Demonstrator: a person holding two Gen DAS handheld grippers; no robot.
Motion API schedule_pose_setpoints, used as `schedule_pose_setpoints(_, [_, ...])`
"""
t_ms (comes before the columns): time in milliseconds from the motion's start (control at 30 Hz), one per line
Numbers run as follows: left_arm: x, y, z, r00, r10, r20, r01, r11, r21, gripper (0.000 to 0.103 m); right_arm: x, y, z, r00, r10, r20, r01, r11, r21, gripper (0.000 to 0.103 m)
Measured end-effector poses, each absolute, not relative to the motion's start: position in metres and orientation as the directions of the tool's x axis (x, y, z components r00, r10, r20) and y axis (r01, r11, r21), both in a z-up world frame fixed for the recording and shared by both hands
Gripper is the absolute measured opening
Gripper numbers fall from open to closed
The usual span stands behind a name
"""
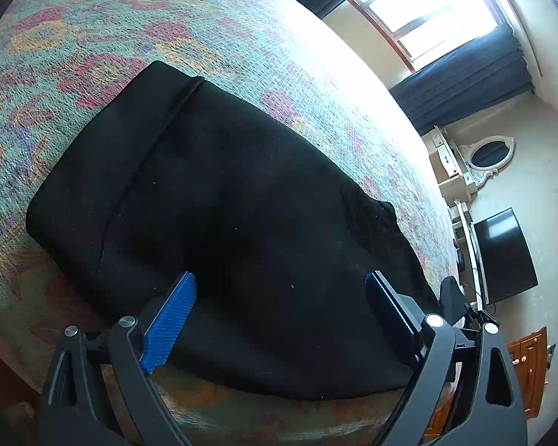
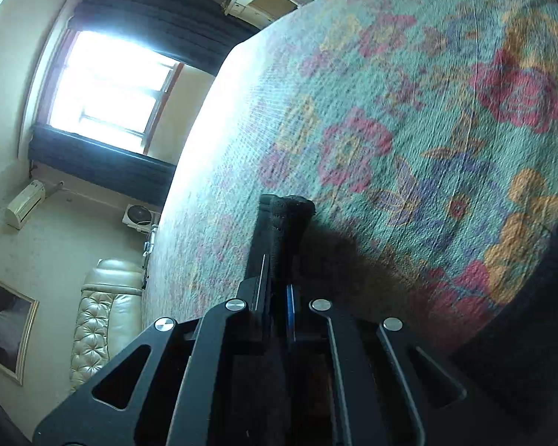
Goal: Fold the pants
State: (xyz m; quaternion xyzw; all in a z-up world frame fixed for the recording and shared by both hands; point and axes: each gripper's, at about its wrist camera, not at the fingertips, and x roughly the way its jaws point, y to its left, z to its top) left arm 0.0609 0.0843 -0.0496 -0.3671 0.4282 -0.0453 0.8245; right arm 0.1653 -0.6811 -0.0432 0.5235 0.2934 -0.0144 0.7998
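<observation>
From the left wrist we see the black pants (image 1: 219, 223), matte and lint-flecked, lying folded in a thick slab on the bed (image 1: 93, 37) with its woven floral cover; our left tool (image 1: 281, 297) hangs over their near edge, ribbed blue pads (image 1: 167, 327) wide apart; from the right wrist, our right tool (image 2: 279, 245) is clamped on a bunched black fold of the pants (image 2: 292, 215), and only here we see a tufted cream sofa (image 2: 100, 319).

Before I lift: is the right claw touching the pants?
Touching. The right wrist view shows the right claw shut on a bunched edge of the black pants.
</observation>
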Motion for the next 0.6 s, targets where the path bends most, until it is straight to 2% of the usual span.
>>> schedule_pose_setpoints(133, [0.062,0.084,-0.048,0.627,-0.386,-0.677,-0.243,0.729,-0.640,0.091,0.095,-0.695,-0.004,0.883,0.217,-0.416,0.274,0.482,0.832,0.005])
schedule_pose_setpoints(200, [0.062,0.083,-0.048,0.629,-0.386,-0.675,-0.248,0.724,-0.644,0.091,0.060,-0.706,-0.004,0.888,0.168,-0.429,0.306,0.482,0.821,0.005])
schedule_pose_setpoints(300, [0.066,0.080,-0.047,0.630,-0.389,-0.672,-0.248,0.719,-0.649,0.091,0.014,-0.720,-0.031,0.869,0.113,-0.482,0.389,0.446,0.806,0.005])
schedule_pose_setpoints(433, [0.066,0.085,-0.048,0.625,-0.395,-0.673,-0.242,0.722,-0.648,0.091,-0.008,-0.721,-0.077,0.838,0.127,-0.531,0.456,0.372,0.808,0.005])
schedule_pose_setpoints(600, [0.067,0.083,-0.047,0.621,-0.392,-0.679,-0.235,0.733,-0.638,0.091,-0.015,-0.721,-0.084,0.859,0.118,-0.498,0.442,0.317,0.839,0.005])
